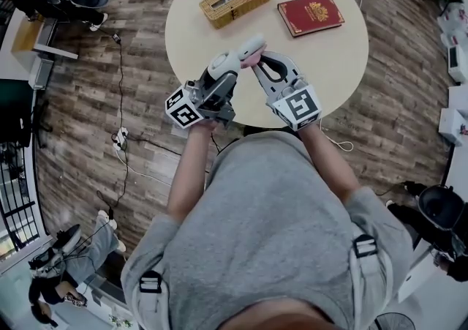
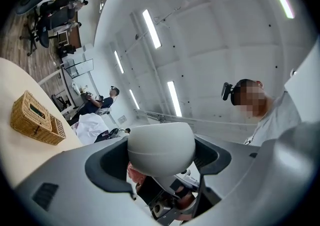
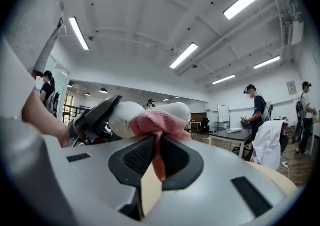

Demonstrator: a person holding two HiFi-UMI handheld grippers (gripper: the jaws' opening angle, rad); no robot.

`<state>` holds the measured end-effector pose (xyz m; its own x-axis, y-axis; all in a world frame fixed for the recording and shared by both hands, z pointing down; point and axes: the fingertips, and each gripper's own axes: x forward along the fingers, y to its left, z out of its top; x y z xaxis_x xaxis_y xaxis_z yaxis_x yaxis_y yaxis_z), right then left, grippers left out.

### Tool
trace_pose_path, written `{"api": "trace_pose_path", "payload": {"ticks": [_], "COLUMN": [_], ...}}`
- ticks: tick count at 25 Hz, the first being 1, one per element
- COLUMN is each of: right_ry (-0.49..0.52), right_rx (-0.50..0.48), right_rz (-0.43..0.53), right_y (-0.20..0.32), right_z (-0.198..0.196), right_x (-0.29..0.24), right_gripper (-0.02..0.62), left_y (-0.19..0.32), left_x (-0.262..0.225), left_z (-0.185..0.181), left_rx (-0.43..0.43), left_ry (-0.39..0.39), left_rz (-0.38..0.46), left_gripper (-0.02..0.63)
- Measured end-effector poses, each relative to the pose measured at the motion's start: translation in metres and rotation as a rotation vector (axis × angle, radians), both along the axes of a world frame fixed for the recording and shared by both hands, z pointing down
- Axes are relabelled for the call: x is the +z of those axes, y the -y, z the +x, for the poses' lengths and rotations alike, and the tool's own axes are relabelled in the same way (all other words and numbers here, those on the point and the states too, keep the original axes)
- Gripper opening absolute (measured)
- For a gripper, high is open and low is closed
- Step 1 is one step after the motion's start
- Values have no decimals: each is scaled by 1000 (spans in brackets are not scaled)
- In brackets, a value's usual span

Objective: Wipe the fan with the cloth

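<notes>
L gripper point(image 2: 161, 156): jaws shut tight on fan point(image 2: 161, 146). Its white rounded part fills the gap betw. them. Fan's lower end is hidden behind that dome; blades/grille not made out in any view. Just past the jaws, under the dome, a scrap of pink cloth point(image 2: 134, 174) and dark parts, mostly blocked, can't sort them out.

R gripper point(image 3: 156, 142): jaws narrow, pinching the cloth. Pink bunch bulges past the tips and presses on the fan's white body straight ahead. A thin strip hangs down in the slot betw. the jaws. How much cloth lies behind the bunch: can't tell.

Head view: both grippers meet tip to tip above the near part of a round table point(image 1: 333, 58). Fan sticks out past L tips, and the cloth shows only as a small pink spot at R tips. Contact point itself is too small to read here. Well beyond both sets of jaws, on the table, are a wicker box point(image 1: 235, 1) and a red book point(image 1: 311, 15), apart from each other. Table's near edge is cut off by the person's torso.
</notes>
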<state>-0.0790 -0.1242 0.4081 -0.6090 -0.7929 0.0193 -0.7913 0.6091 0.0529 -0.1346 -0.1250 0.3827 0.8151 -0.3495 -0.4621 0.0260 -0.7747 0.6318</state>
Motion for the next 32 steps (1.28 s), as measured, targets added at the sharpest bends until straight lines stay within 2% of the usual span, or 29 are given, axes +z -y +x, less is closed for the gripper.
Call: {"api": "trace_pose_path", "payload": {"ticks": [5, 8, 14, 18, 22, 27, 32], "right_ry": [-3, 31, 21, 4, -62, -81, -107], "right_rx": [-60, -61, -39, -2, 1, -27, -119], "right_rz": [5, -6, 39, 66, 140, 62, 57], "right_y": [-14, -17, -11, -5, -2, -5, -20], "right_z": [-27, -35, -29, -14, -6, -11, -32], "right_x": [-8, -14, -28, -33, -33, -19, -5], "right_gripper": [36, 37, 37, 37, 37, 37, 37], "left_y": [1, -2, -13, -20, -26, -23, -23], "left_x": [6, 6, 1, 4, 11, 19, 23], "left_z": [-15, -23, -30, -33, -39, -34, -26], "left_rx": [34, 70, 129, 129, 126, 112, 106], "left_ry": [-71, -89, -145, -119, -88, -34, 17], "left_rz": [-47, -59, -40, -19, -19, -24, -20], "left_gripper": [390, 390, 389, 388, 389, 390, 390]}}
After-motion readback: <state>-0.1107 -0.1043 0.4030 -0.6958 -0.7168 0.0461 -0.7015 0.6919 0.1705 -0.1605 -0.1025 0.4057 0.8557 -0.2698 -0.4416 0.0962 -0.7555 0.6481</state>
